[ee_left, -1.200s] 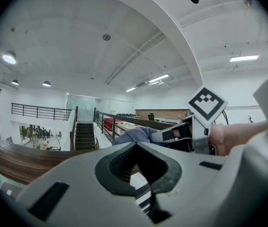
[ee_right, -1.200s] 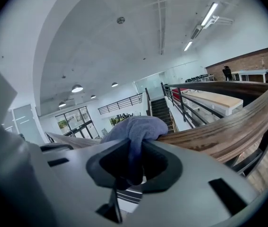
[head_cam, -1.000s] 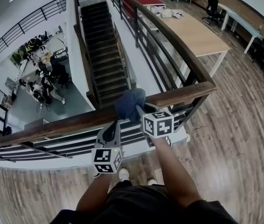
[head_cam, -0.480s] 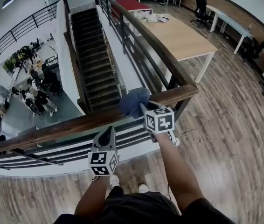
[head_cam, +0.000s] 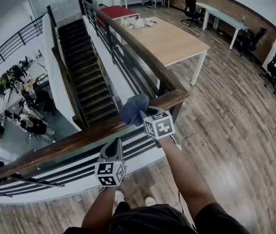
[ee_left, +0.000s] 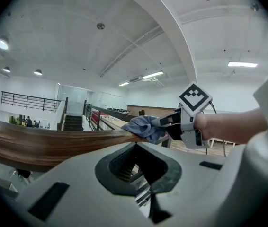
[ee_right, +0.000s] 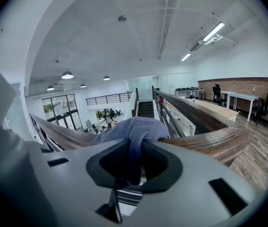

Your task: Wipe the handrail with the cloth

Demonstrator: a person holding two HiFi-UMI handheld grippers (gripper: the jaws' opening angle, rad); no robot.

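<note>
though half-hidden, cloth point(head_cam: 134, 108) seemingly on handrail point(head_cam: 79, 143)

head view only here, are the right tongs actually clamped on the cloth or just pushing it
observer: clamped. The right gripper view shows the right tongs shut on a fold of the cloth.
operator: left tongs holding anything
observer: no. The left gripper view shows the left tongs shut, nothing between them.
operator: cloth touching the rail
observer: yes. From the side, the left gripper view shows it resting on top of the handrail.
</note>
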